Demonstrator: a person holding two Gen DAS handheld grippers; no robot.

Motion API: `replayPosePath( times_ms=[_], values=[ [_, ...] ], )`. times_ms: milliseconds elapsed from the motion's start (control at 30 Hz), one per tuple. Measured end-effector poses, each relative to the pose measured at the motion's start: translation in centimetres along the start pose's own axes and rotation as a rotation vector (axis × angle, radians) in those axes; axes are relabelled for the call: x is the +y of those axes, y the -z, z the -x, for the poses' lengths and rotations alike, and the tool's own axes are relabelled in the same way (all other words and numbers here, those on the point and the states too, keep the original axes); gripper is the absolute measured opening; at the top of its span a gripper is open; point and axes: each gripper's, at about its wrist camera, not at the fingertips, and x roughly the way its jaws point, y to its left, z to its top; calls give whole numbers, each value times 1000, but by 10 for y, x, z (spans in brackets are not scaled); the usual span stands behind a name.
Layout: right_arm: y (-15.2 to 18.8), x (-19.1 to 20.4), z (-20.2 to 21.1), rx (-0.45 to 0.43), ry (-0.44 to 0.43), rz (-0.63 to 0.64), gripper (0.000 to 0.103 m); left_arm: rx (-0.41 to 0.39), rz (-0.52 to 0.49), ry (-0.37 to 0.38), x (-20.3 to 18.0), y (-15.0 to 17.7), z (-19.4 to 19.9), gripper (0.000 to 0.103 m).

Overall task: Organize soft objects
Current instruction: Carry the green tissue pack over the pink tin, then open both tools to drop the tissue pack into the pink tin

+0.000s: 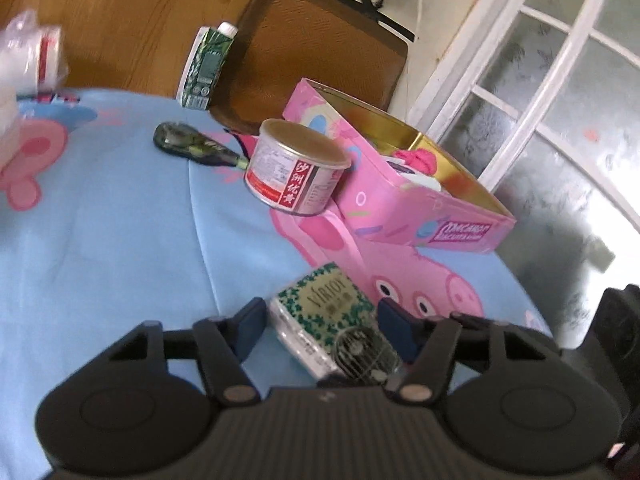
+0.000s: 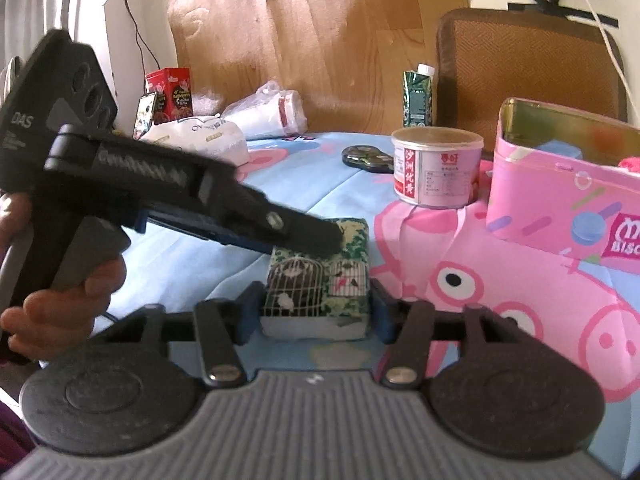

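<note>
Working L to R, right wrist view first: a hand (image 2: pixel 60 300) holds the left gripper (image 2: pixel 316 236), which slants down from upper L onto the tissue pack (image 2: pixel 320 288). Its fingertips sit at the pack's far end; contact hard to confirm from this angle, prob. just touching. Behind it, white plastic bags (image 2: pixel 260 116) and a red box (image 2: pixel 170 94) at the table's back edge.

Tissue pack lies flat on the blue cartoon-pig cloth (image 2: pixel 200 240), centre foreground, between both sets of jaws. Right gripper (image 2: pixel 316 312) brackets the near end, blue pads beside each side, no clear squeeze seen, so open around it.

Left wrist view: left gripper (image 1: pixel 322 326) jaws straddle the same tissue pack (image 1: pixel 324 308); R pad close to it, gap on the L, so not clamped.

Further R: green carton (image 2: pixel 418 98), dark flat packet (image 2: pixel 366 156), round tin (image 2: pixel 436 168), then the pink biscuit tin (image 2: pixel 560 204), lid off, something pink inside (image 1: pixel 416 158). Woven chair back (image 2: pixel 528 64) behind.
</note>
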Motion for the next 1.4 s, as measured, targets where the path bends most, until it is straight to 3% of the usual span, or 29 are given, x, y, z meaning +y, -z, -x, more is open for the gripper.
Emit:
replayPosePath(
  times_ms=[133, 300, 567, 700, 833, 867, 967, 1067, 1200, 1400],
  values=[
    [0, -5, 6, -37, 11, -33, 55, -25, 21, 44, -5, -14, 5, 59],
    [-13, -15, 20, -147, 60, -40, 55, -76, -63, 75, -31, -51, 2, 59],
    [-50, -62, 43, -302, 204, -48, 55, -126, -170, 137, -86, -115, -43, 59],
    [-57, -94, 43, -336, 322, -68, 56, -93, -187, 118, -103, -127, -82, 63],
    [-51, -128, 30, -308, 553, -96, 62, -82, -212, 43, -107, -118, -98, 63],
    [-47, -135, 34, -310, 564, -131, 62, -79, -209, 41, -104, -114, -97, 63],
    [-32, -145, 52, -356, 532, -221, 61, -71, -206, -2, -99, -106, -93, 63],
    [-26, -141, 58, -366, 559, -226, 61, -56, -190, -45, -95, -102, -84, 63],
    [-26, -124, 64, -396, 530, -264, 61, -67, -206, -109, -94, -92, -63, 63],
    [-22, -103, 69, -377, 470, -312, 61, -73, -209, -158, -86, -75, -36, 64]
  ],
)
